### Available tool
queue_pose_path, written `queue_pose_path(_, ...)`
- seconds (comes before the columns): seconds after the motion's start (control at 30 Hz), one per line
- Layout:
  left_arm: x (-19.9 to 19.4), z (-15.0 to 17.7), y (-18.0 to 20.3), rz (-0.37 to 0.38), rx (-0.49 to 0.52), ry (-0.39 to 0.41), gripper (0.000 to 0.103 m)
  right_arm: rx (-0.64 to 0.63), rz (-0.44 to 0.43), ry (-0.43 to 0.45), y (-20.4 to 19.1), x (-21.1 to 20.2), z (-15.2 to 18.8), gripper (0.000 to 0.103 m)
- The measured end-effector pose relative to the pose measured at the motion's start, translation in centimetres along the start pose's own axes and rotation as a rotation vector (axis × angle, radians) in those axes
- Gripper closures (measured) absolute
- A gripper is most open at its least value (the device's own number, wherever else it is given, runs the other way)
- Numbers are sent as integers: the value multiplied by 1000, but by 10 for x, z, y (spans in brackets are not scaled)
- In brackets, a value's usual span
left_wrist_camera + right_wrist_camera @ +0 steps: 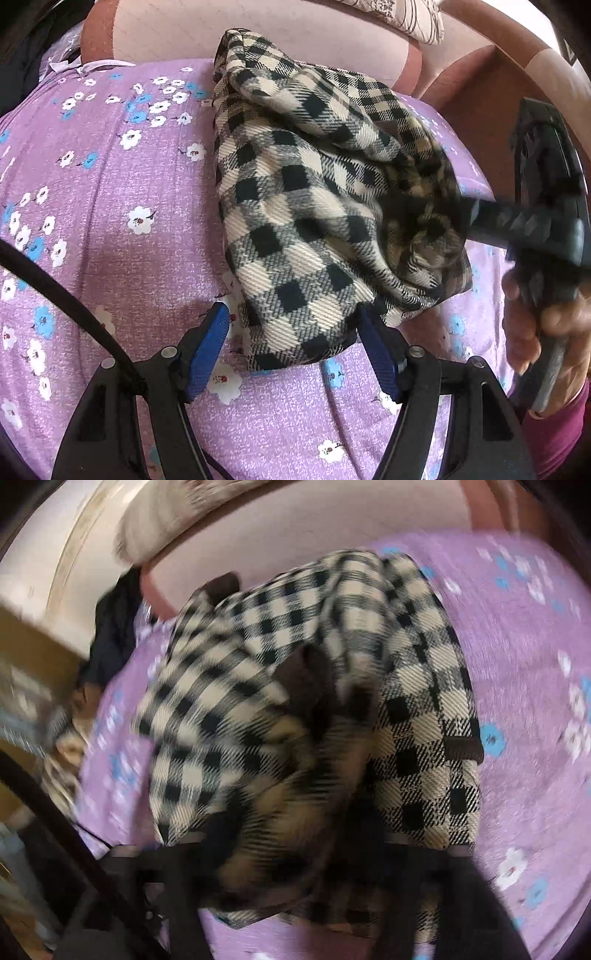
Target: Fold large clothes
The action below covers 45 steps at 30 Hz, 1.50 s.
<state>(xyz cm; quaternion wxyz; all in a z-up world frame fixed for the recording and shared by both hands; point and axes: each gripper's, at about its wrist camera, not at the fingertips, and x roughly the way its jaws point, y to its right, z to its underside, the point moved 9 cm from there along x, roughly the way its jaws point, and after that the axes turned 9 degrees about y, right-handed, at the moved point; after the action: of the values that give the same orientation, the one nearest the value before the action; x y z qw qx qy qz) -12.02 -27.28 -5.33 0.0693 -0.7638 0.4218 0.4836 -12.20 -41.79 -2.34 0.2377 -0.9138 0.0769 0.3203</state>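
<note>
A black and cream checked garment (295,206) lies bunched on a purple flowered bedsheet (110,221). My left gripper (293,332) is open, its blue pads (210,339) on either side of the garment's near corner, which lies between them. My right gripper (480,218) enters from the right in the left wrist view, its tip buried in the garment's folds. The right wrist view is blurred; the garment (295,701) fills it and covers the dark fingers (177,871), so the jaws are hidden.
A pink padded headboard (258,40) runs behind the bed, with a patterned pillow (399,18) on top. Dark clothing (110,635) lies at the bed's far corner. A black cable (66,306) crosses the left wrist view.
</note>
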Motion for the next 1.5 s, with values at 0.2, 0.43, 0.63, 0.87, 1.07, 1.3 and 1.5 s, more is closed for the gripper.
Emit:
queue_pose_path(0.2,-8,-12,2,9,8,58,33,1,-51,76,-6,-42,5,85)
queue_pose_path(0.43,8,-14,9,-7,6,48,26,76,100,19,44,-28,17,59)
queue_pose_path(0.63,18,-10,1,-11,-33,39,23,-80,284,169,34,-72,-3,55)
queue_pose_path(0.87,23,-8,3,-21,-32,34,21,-143,62,56,-8,-56,16,55)
queue_pose_path(1.07,27,-8,2,-27,-28,22,19,-200,244,-80,32,-33,40,62)
queue_pose_path(1.3,13,-26,3,-19,-72,73,19,-216,179,175,0,-66,-5,32)
queue_pose_path(1.5,19,-60,-9,-17,-138,94,19,-325,169,161,-22,-16,-24,32)
